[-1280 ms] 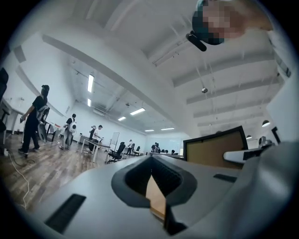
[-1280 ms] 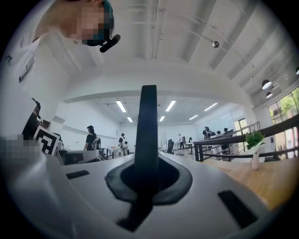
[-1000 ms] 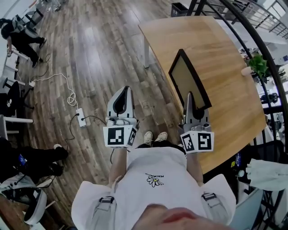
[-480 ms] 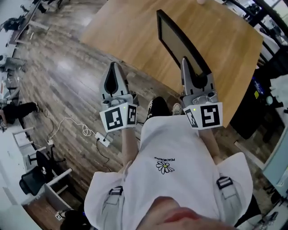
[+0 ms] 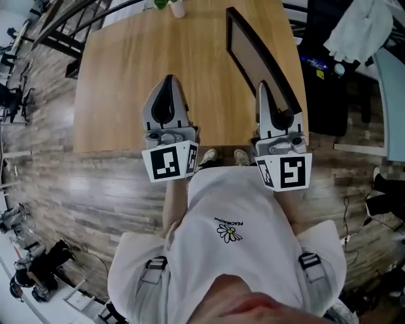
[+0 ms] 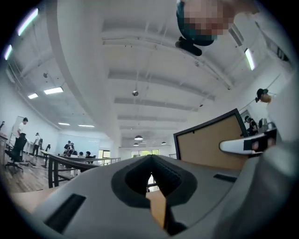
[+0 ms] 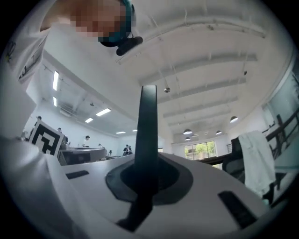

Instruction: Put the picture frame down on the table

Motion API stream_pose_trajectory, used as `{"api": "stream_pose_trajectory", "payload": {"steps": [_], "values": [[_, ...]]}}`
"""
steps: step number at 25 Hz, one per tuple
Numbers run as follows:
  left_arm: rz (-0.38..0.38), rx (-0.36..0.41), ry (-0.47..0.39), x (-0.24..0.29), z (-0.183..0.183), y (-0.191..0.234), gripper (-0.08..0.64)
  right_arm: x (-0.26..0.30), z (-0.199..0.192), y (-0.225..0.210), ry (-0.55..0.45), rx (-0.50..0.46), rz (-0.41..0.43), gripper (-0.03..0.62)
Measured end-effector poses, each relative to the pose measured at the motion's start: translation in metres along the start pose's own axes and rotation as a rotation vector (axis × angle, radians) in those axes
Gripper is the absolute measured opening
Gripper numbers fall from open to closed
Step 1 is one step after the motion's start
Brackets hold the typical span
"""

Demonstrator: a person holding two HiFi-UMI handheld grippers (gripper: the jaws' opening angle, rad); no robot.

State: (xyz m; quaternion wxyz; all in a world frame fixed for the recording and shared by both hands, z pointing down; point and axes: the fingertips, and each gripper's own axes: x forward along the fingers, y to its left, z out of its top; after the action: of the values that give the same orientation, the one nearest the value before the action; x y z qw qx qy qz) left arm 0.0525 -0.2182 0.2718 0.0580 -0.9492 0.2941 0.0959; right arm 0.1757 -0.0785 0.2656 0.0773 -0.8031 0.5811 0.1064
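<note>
Since half a second ago the person has turned to face the desk (image 5: 120, 76) squarely, and both tools now reach over its near edge instead of over the floor.

On the left, the left tool (image 5: 168, 80) is held out level and points straight away from the body, with its marker cube (image 5: 169, 162) close to the white shirt (image 5: 231, 215). In the left gripper view the left tool (image 6: 150, 162) has its two jaws brought together with only a thin slit of light between them, and nothing is in them. The wood under it is bare.

Further right, the right tool (image 5: 262, 85) is stretched forward at the same height, parallel to the other one. Its jaws are closed tight on the lower corner of the picture frame (image 5: 256, 54). The right gripper view shows the frame's black edge (image 7: 148, 121) standing up between the jaws of the right tool (image 7: 147, 172). The frame stands on its edge, tilted, over the right part of the desk, with its brown back towards the left tool (image 6: 210, 142). I cannot tell whether it touches the wood.

A plant pot (image 5: 177, 7) stands at the far edge of the desk, well apart from the frame. Two shoes (image 5: 241, 156) show on the floor (image 5: 95, 190) between the tools. A white cloth (image 5: 357, 28) hangs beyond the right side of the desk.
</note>
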Motion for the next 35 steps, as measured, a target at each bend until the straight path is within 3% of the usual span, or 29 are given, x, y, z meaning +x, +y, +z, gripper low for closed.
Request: {"api": "stream_pose_trajectory", "payload": {"steps": [3, 7, 12, 18, 25, 29, 33, 35], "values": [[-0.093, 0.003, -0.007, 0.021, 0.001, -0.016, 0.014, -0.015, 0.002, -0.006, 0.011, -0.116, -0.110, 0.017], [-0.153, 0.004, -0.013, 0.035, 0.003, -0.032, 0.015, -0.029, 0.003, -0.009, 0.030, -0.206, -0.188, 0.017], [-0.224, -0.010, -0.023, 0.041, 0.002, -0.035, 0.015, -0.029, -0.001, -0.009, 0.025, -0.183, -0.247, 0.017], [-0.245, -0.008, -0.014, 0.038, -0.006, -0.032, 0.015, -0.027, -0.012, -0.009, 0.058, -0.168, -0.263, 0.017], [-0.194, -0.021, -0.031, 0.034, -0.004, -0.008, 0.015, -0.006, -0.020, 0.004, 0.082, -0.193, -0.215, 0.017], [-0.131, -0.008, 0.000, 0.025, -0.014, 0.012, 0.015, 0.023, -0.028, 0.019, 0.163, -0.327, -0.132, 0.017], [-0.064, -0.008, 0.051, 0.008, -0.034, 0.047, 0.015, 0.048, -0.070, 0.040, 0.386, -0.581, -0.022, 0.017], [-0.029, 0.003, 0.060, -0.002, -0.038, 0.063, 0.015, 0.056, -0.095, 0.053, 0.450, -0.663, 0.023, 0.017]]}}
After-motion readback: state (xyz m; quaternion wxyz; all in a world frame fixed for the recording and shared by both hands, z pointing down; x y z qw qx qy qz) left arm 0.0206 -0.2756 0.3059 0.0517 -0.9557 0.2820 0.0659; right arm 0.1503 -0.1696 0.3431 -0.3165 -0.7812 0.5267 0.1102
